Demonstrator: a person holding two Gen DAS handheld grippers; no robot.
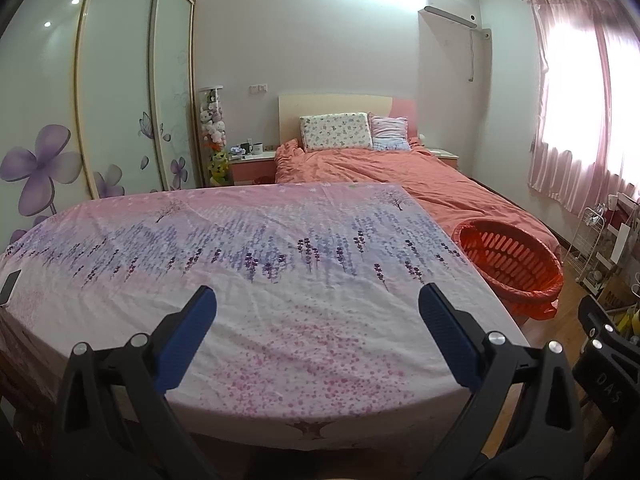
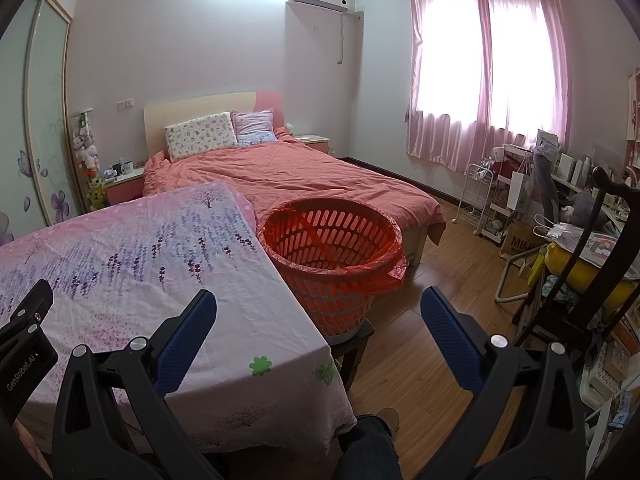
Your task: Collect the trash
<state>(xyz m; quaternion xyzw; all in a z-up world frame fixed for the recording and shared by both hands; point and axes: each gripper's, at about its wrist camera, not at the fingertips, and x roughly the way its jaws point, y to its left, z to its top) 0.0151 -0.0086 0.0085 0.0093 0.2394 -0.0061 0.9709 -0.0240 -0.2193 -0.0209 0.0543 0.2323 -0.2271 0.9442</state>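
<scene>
An orange slatted basket point(image 2: 332, 248) lined with a red bag stands on a dark stool point(image 2: 354, 344) at the right edge of the table; it also shows in the left wrist view point(image 1: 510, 262). The table wears a pink floral cloth point(image 1: 260, 264), also seen in the right wrist view point(image 2: 140, 272). My left gripper point(image 1: 318, 302) is open and empty above the table's near part. My right gripper point(image 2: 318, 304) is open and empty, over the table's right corner and just short of the basket. I see no loose trash on the cloth.
A phone point(image 1: 9, 286) lies at the table's far left edge. A bed with an orange cover point(image 2: 304, 176) stands behind the table. A cluttered chair, a wire rack point(image 2: 476, 196) and bags crowd the right side. Wood floor point(image 2: 424, 352) lies beside the basket.
</scene>
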